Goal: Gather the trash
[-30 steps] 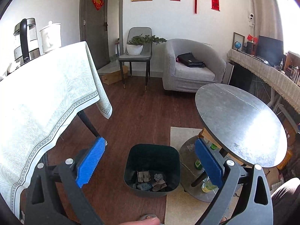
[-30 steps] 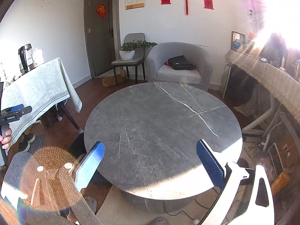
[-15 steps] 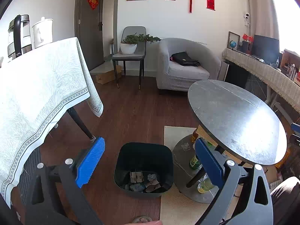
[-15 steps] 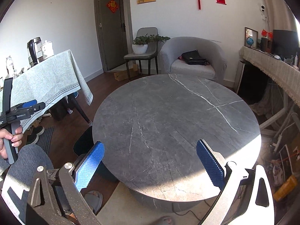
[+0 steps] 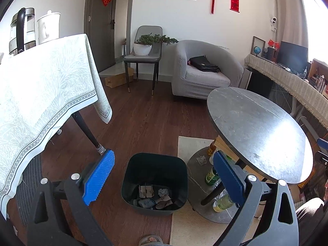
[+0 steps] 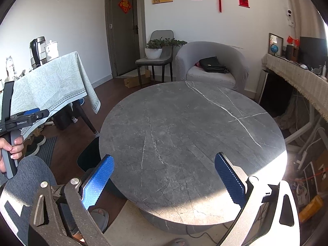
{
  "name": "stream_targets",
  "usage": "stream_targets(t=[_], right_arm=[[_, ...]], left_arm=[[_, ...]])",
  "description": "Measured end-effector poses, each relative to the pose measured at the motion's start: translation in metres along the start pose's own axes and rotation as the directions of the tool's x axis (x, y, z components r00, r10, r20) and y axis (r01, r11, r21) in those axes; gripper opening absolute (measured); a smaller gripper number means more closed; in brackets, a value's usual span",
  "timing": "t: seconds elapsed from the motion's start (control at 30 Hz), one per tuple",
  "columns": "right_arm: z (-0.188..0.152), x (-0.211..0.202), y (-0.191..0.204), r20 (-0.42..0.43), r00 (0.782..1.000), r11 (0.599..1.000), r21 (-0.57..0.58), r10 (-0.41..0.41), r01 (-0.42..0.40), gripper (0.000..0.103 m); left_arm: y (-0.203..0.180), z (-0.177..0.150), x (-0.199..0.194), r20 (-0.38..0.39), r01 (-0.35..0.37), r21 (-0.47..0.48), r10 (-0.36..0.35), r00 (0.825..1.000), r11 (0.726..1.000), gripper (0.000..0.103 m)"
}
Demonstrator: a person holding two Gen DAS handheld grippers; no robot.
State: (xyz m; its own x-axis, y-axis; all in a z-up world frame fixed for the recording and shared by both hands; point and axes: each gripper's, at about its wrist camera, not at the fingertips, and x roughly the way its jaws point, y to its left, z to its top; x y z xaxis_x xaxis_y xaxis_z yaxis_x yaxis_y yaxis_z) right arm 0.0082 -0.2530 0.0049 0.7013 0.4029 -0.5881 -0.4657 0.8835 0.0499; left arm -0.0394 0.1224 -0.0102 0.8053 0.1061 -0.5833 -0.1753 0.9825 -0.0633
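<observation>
The left gripper [image 5: 162,174], jaws apart and empty, has drifted slightly over the past second but still hangs above the bin [image 5: 154,181], where the trash [image 5: 153,196] lies; the right gripper [image 6: 163,179], also apart, still hovers over the bare table [image 6: 190,123], so collection looks about finished

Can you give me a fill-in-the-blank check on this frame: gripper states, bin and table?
1. Both the left gripper and the right gripper are ____, holding nothing.
2. The dark trash bin stands on the ____ beside the round table.
3. Crumpled trash lies ____ the bin.
4. On the armchair seat lies a black ____.

Missing words: open; floor; inside; bag
</observation>
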Motion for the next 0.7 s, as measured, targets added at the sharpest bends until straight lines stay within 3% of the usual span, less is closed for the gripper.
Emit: stream_targets(t=[0.7], right_arm=[[0.0017,0.0036,-0.0026,0.001,1.000,1.000,0.026,0.017,-0.017,0.099]], left_arm=[[-0.0075,0.0003,0.0026,-0.009,-0.022,0.029,0.023,1.000,0.999,0.099]])
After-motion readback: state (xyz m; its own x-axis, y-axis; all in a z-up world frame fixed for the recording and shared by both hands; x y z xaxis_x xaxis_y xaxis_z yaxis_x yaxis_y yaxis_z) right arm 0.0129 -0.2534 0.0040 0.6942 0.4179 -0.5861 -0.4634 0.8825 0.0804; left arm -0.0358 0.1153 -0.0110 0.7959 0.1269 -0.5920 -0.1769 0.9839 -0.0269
